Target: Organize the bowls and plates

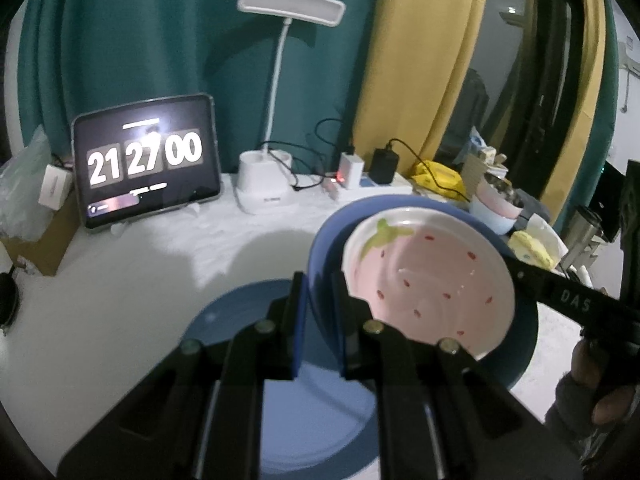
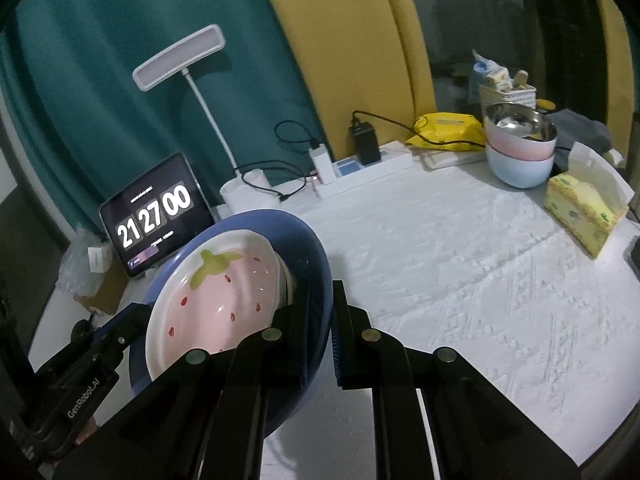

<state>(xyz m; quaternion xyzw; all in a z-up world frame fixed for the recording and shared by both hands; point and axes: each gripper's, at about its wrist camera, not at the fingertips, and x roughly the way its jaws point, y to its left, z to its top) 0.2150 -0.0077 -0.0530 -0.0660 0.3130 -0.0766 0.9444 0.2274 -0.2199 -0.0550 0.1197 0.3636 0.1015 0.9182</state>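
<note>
Left wrist: blue bowl's (image 1: 320,256) rim sits between the tool's (image 1: 320,300) fingers — clamped.

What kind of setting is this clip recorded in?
Probably a room at home, not a lab: a cloth-covered table against teal and yellow curtains, with a desk lamp, a tablet showing a clock, a tissue box and stacked bowls.
</note>
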